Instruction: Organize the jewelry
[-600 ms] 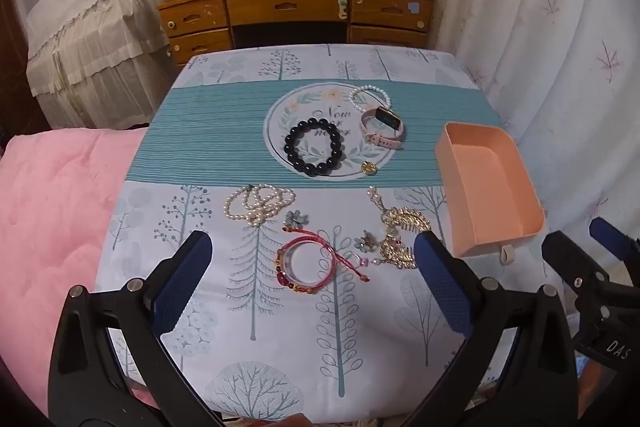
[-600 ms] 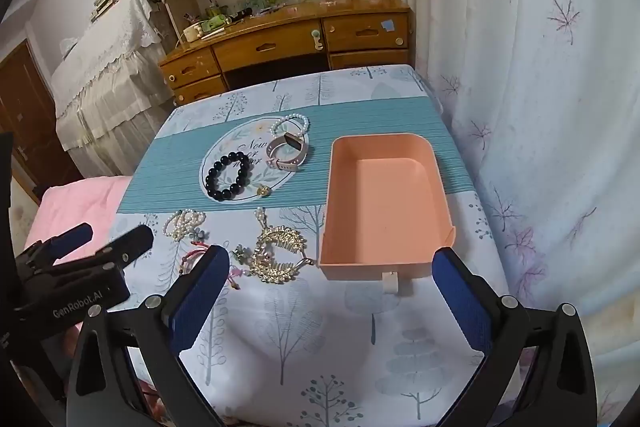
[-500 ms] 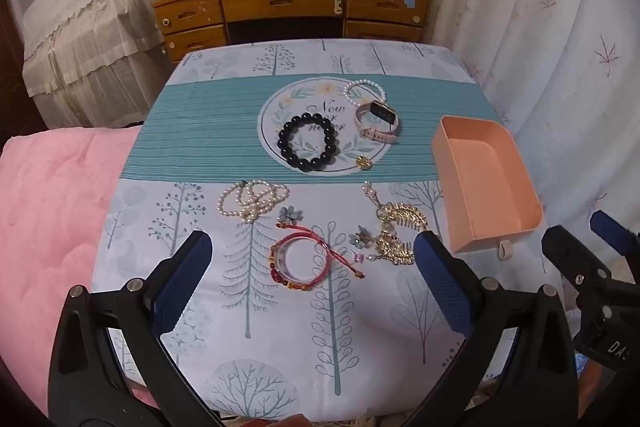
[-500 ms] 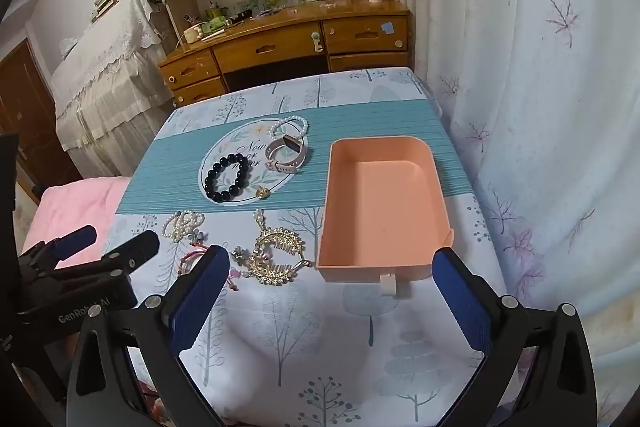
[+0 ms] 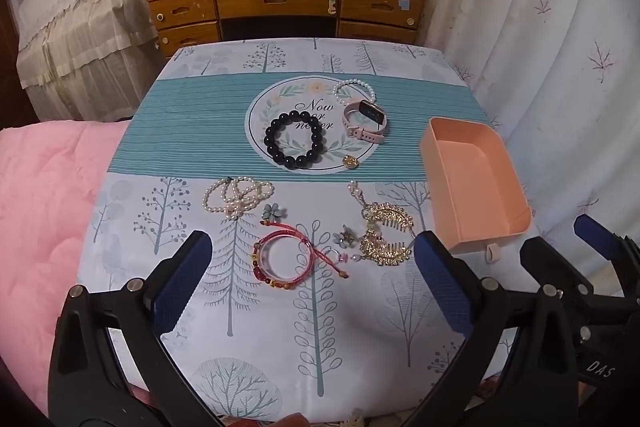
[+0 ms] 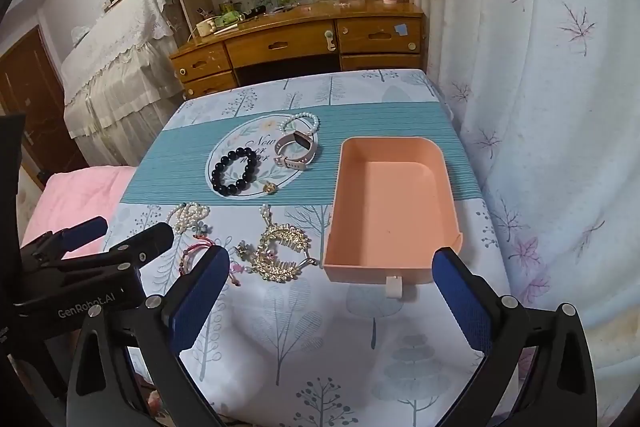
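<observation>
Both claws hang with jaws wide apart, gripping nothing. The left claw (image 5: 312, 279) frames the red bracelet (image 5: 282, 261), which lies flat on the surface (image 5: 280, 347) just ahead between its tips; the right claw (image 6: 332, 291) faces the empty tray (image 6: 450, 187), whose long axis runs away from it. So the left is likely nearer the jewelry, with the tray to its right. The gold combs (image 5: 386, 233) lie beside the tray. Behind stand a desk (image 5: 288, 3), a bed and curtains.
</observation>
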### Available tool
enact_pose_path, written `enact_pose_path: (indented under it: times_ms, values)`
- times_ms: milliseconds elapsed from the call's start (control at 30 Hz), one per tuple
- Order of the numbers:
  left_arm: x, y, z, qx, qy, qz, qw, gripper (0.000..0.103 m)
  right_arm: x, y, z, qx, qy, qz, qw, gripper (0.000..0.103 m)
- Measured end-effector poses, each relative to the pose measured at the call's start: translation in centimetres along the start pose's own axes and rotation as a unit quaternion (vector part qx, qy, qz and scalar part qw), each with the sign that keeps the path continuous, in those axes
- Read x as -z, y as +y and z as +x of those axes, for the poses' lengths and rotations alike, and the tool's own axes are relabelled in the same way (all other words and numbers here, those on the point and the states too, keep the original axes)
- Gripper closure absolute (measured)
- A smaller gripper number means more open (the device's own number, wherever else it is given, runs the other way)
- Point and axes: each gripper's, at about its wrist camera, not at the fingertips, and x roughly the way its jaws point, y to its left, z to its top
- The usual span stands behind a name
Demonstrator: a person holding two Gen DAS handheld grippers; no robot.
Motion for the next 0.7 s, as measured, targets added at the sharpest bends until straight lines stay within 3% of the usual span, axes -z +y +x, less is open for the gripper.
enact_pose_path:
  times_ms: [700]
  values:
    - [0.25,-0.22,0.39,-0.001,0.005,0.013,0.9999,0.003,-0.29,0.39,0.9,0.011,0.006,-0.009,1.0,0.001]
